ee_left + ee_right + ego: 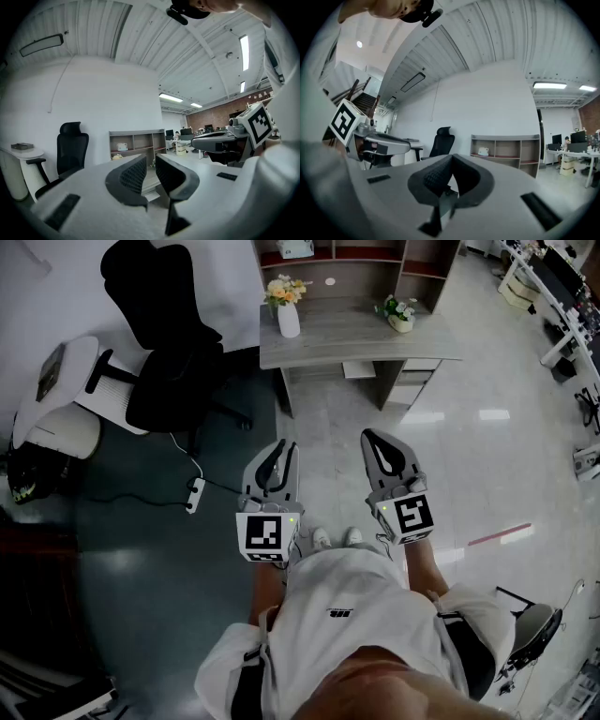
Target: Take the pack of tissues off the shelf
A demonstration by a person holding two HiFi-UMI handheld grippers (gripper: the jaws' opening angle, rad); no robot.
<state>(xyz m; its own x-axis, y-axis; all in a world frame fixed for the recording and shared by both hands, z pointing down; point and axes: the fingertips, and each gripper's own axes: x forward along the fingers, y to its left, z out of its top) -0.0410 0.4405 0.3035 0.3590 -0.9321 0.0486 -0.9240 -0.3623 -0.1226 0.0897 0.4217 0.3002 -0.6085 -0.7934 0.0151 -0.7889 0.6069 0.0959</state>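
Observation:
The pack of tissues (pixel 295 247) is a small pale packet in the left compartment of the wooden shelf (pixel 356 263) at the back of the desk, far ahead of me. It also shows small in the left gripper view (pixel 122 146) and the right gripper view (pixel 483 151). Both grippers are held at waist height, well short of the desk. My left gripper (pixel 284 448) (pixel 149 171) has a narrow gap between its jaws and holds nothing. My right gripper (pixel 373 437) (pixel 452 164) has its tips touching, with nothing in it.
A grey desk (pixel 356 343) carries a white vase of flowers (pixel 288 306) and a small potted plant (pixel 400 315). A black office chair (pixel 169 343) and a white side table (pixel 56 399) stand to the left. A power strip (pixel 195 495) and its cable lie on the floor.

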